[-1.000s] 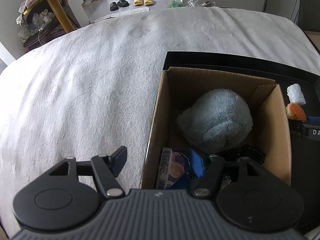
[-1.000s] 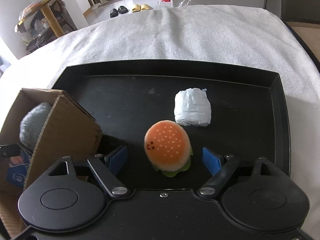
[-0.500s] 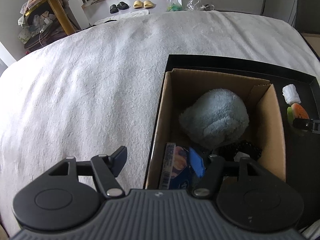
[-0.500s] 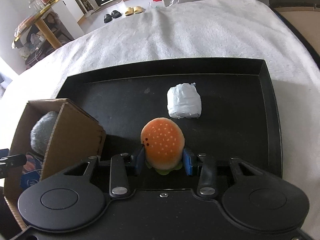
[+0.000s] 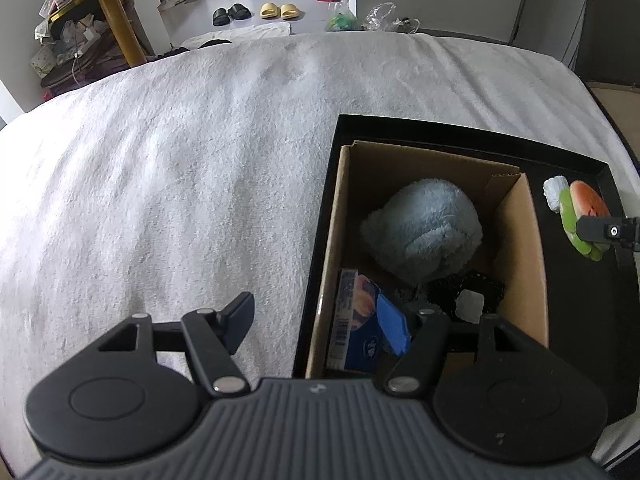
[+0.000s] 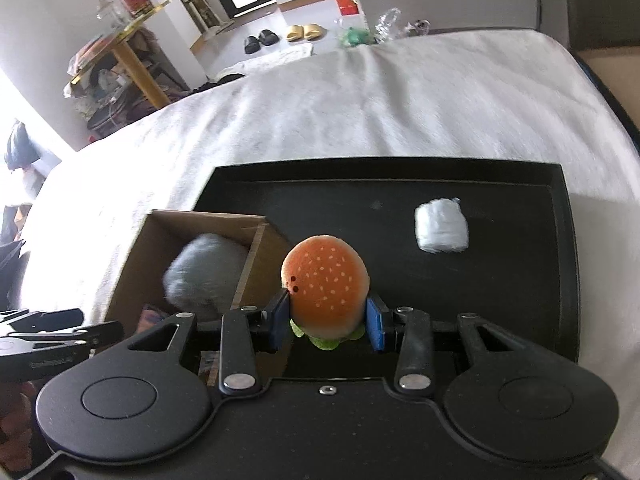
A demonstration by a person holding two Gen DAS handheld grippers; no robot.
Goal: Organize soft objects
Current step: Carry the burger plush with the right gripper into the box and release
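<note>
Item: burger plush (image 6: 325,286), clamped between the right gripper (image 6: 328,322) fingers, centre of the frame, raised over the black tray (image 6: 562,240).
Also listed: white wrapped bundle (image 6: 441,226) on the tray, upper right; grey plush (image 5: 422,230) in the cardboard box (image 5: 330,240), centre right; left gripper (image 5: 320,320) fingers apart, straddling the box's left wall.

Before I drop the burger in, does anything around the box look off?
Nothing looks damaged or spilled. The right claw is shut on the burger plush. The cardboard box sits upright in the black tray, partly filled by a grey plush. Only the white wrapped bundle lies loose on the tray.
</note>
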